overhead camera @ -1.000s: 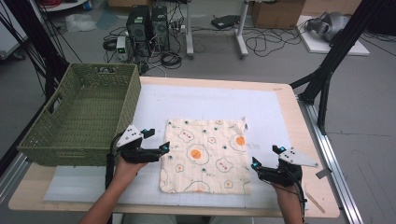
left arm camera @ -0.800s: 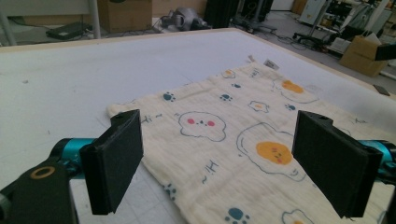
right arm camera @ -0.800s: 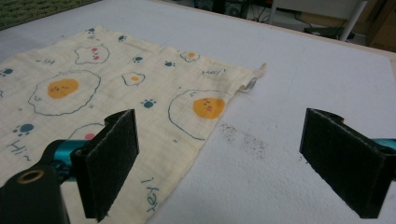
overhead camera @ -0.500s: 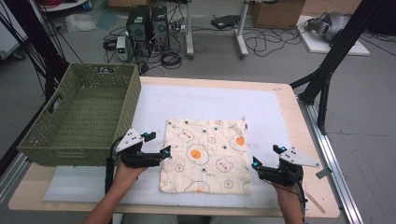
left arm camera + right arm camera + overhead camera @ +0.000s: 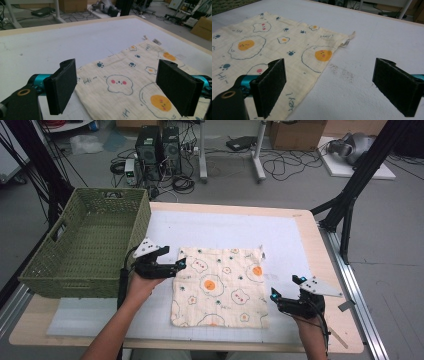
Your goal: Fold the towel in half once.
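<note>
- Cloth [image 5: 218, 286]: we record one cream square printed with fried eggs and paw marks, lying flat at the lower centre of the high view, on the white mat.
- Left gripper [image 5: 176, 266]: at the cloth's upper left corner in the high view; in its own view we see the jaws spread wide, that corner of the cloth [image 5: 125, 85] lying between them, nothing clamped.
- Right gripper [image 5: 274, 296]: lower right of the high view, just beside the cloth's right edge; in its own view the jaws stand wide apart over the cloth edge [image 5: 287, 50] and bare mat, holding nothing.
- White mat [image 5: 220, 227]: covers most of the table; we note a faint grid along its lower edge and a dark speckled smudge [image 5: 342, 71] at the centre of the right gripper view.
- Table [image 5: 320, 250]: pale wood rim showing around the mat.
- Green woven basket [image 5: 87, 245]: left of the high view, touching the mat's left side.
- Room: grey floor across the top of the high view, with computer towers [image 5: 159, 147], loose cables [image 5: 290, 162], cardboard boxes [image 5: 295, 132] and black stand legs [image 5: 350, 195].
</note>
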### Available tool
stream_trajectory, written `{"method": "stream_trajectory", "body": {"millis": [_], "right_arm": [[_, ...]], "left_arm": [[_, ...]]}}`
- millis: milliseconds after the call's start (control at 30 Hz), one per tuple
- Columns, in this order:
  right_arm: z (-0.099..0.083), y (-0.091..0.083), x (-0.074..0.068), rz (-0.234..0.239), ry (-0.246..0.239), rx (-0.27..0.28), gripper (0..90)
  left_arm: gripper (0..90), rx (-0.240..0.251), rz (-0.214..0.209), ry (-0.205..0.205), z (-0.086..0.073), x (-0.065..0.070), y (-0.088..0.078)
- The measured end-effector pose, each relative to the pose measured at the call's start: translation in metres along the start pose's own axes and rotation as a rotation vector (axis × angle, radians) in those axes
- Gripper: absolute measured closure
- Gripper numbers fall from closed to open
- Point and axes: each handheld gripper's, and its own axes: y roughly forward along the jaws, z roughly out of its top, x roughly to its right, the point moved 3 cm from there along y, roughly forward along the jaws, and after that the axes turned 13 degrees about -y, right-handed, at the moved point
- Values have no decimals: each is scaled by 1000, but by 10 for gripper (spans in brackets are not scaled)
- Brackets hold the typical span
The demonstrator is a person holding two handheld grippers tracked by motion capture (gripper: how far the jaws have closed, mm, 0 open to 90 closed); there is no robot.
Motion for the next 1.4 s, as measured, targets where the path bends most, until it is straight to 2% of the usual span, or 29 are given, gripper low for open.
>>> {"method": "stream_trajectory", "body": {"millis": [167,300,367,533,700,800,867,933,1100,1133,1233,1300,1333,1400], "right_arm": [[-1,1,-1,2,0,-8,111],[-2,2,-2,7,7,-12,111],[-2,3,-2,9,-9,-18,110],[-1,5,-1,12,-1,-17,111],[-2,7,1,19,15,-17,110],[-2,8,1,19,12,-22,111],[-2,8,1,19,7,-17,110],[-2,8,2,24,7,-16,111],[-4,12,1,33,12,-36,111],[-4,13,1,36,16,-39,110],[-2,18,3,42,22,-43,111],[0,23,4,52,20,-49,111],[1,25,4,56,23,-55,111],[3,30,6,67,25,-68,111]], "left_arm": [[179,-9,13,-23,20,-7,11],[194,-52,45,-42,24,-16,26],[205,-80,64,-50,21,-23,35],[244,-141,114,-64,8,-40,55],[282,-192,163,-57,-5,-49,70],[302,-206,186,-73,-9,-54,76],[334,-226,193,-69,-12,-57,78],[377,-252,201,-38,-15,-58,81],[474,-261,230,34,-16,-57,81],[510,-260,238,48,-16,-57,80],[650,-260,221,76,-16,-55,81],[782,-270,195,107,-17,-52,81],[852,-271,194,119,-18,-50,82],[867,-269,197,104,-18,-49,81]]}}
